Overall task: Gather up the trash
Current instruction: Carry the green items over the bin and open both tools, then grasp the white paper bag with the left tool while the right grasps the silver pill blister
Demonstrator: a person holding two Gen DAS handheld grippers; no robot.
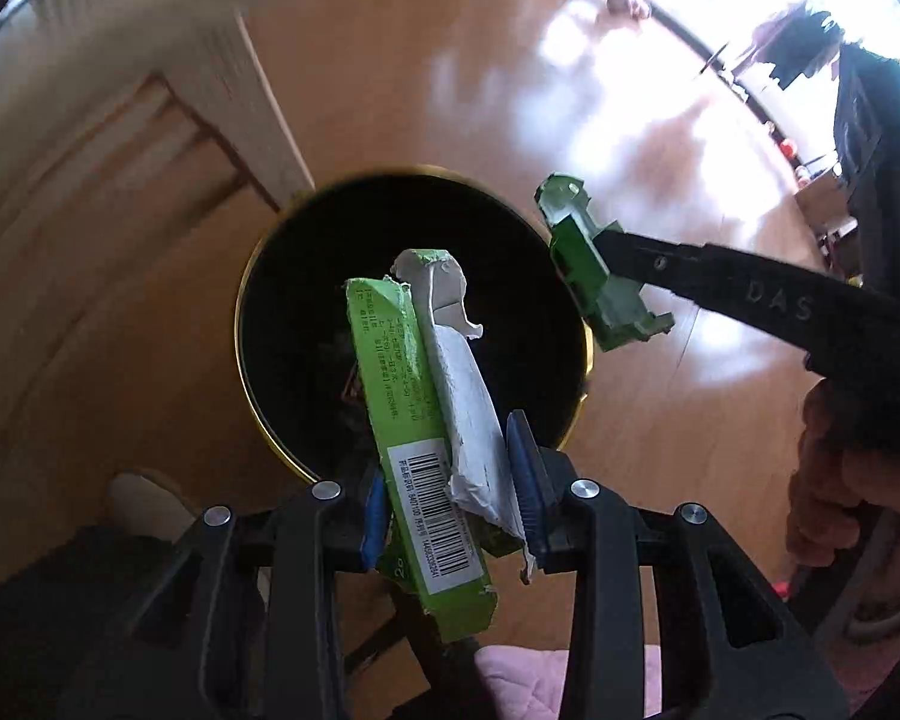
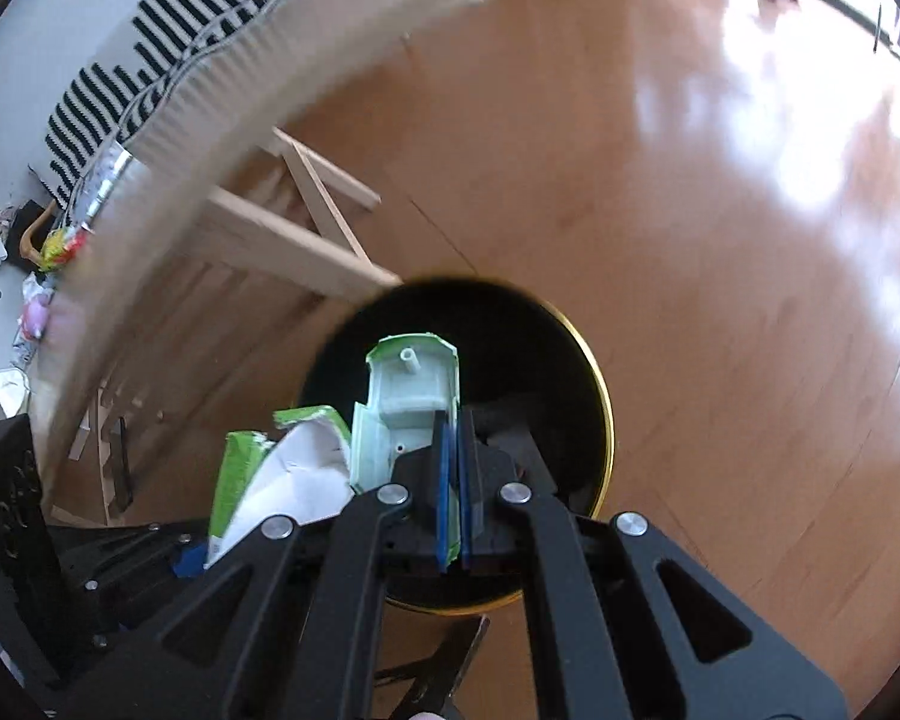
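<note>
A black bin with a gold rim (image 1: pixel 252 276) stands on the wooden floor; it also shows in the right wrist view (image 2: pixel 600 396). My left gripper (image 1: pixel 450 480) is shut on a torn green carton (image 1: pixel 402 396) with a barcode and holds it above the bin's mouth; the carton also shows in the right wrist view (image 2: pixel 270 480). My right gripper (image 2: pixel 453 450) is shut on a green plastic toy-car shell (image 2: pixel 405 396) over the bin. In the left wrist view that shell (image 1: pixel 594 270) hangs at the bin's right rim.
A light wooden table (image 2: pixel 282 240) with cross-braced legs stands left of the bin. Clutter lies on a striped cloth (image 2: pixel 150 60) at the far left. Wooden floor (image 2: pixel 690 240) extends to the right. A pink cloth (image 1: pixel 528 678) is at the bottom.
</note>
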